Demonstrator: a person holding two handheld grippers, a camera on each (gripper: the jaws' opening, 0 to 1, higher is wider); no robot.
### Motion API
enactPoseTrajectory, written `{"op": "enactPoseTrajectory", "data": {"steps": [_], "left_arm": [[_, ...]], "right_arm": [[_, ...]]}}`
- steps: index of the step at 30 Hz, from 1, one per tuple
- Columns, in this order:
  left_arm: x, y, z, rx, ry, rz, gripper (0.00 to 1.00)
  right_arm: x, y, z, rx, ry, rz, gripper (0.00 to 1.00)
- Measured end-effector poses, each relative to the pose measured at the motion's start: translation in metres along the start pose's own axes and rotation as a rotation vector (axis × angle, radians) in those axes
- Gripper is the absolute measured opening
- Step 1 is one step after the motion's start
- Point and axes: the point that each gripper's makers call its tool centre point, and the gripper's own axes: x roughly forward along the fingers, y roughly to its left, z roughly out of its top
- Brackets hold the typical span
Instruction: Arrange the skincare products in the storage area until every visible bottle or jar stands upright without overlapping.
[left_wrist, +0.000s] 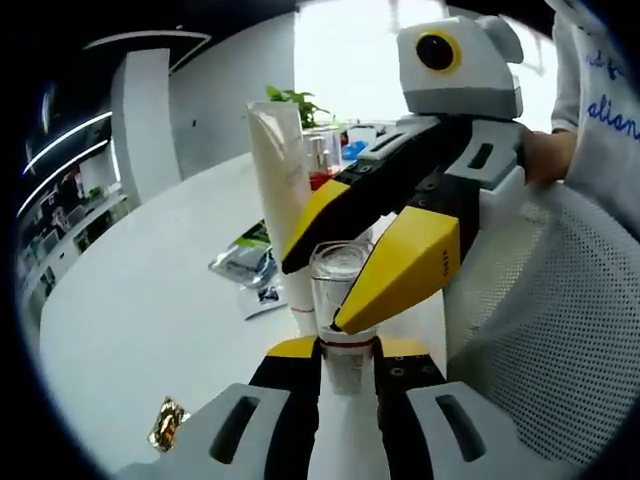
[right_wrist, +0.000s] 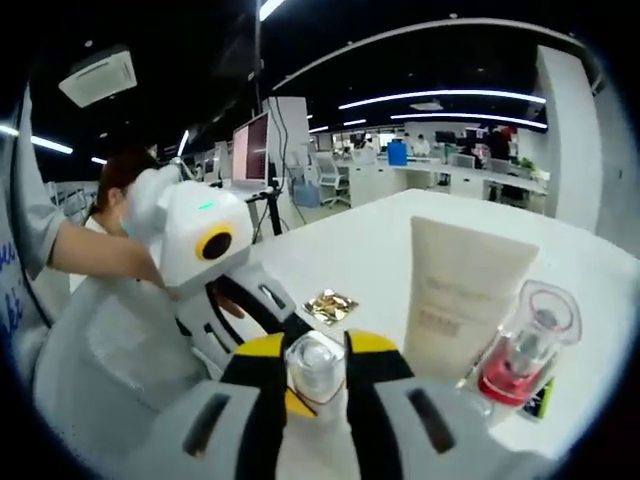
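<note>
Small clear glass jar with red band (left_wrist: 343, 320) clamped upright by left gripper (left_wrist: 347, 362) and right gripper (right_wrist: 316, 375), on white table (left_wrist: 150, 310), beside tall cream squeeze tube (right_wrist: 460, 295), red-liquid clear bottle (right_wrist: 525, 350) nearby.

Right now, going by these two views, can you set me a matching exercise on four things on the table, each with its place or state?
Things:
1. cream tube
2. gold packet
3. clear bottle
4. red bottle

Place or state:
A. lying flat on the white table
B. clamped between yellow-tipped jaws
C. standing upright, the tallest of the four
D. wearing a clear cap, right beside the tube

Pairs: 1-C, 2-A, 3-B, 4-D
</note>
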Motion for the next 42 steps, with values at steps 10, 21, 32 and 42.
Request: {"op": "enactPoseTrajectory", "data": {"steps": [10,21,32,42], "left_arm": [[0.001,-0.001,0.000,0.025,-0.002,0.003,0.17],[0.001,0.000,-0.002,0.051,0.010,0.017,0.19],[-0.003,0.003,-0.007,0.059,0.067,0.056,0.21],[-0.010,-0.002,-0.014,0.054,0.132,0.064,0.21]], "right_arm": [[0.002,0.000,0.000,-0.023,0.003,0.004,0.26],[-0.006,0.000,0.004,-0.034,-0.009,-0.001,0.28],[-0.025,0.001,0.007,-0.039,-0.015,0.003,0.28],[-0.043,0.000,-0.002,-0.047,0.022,0.030,0.27]]}}
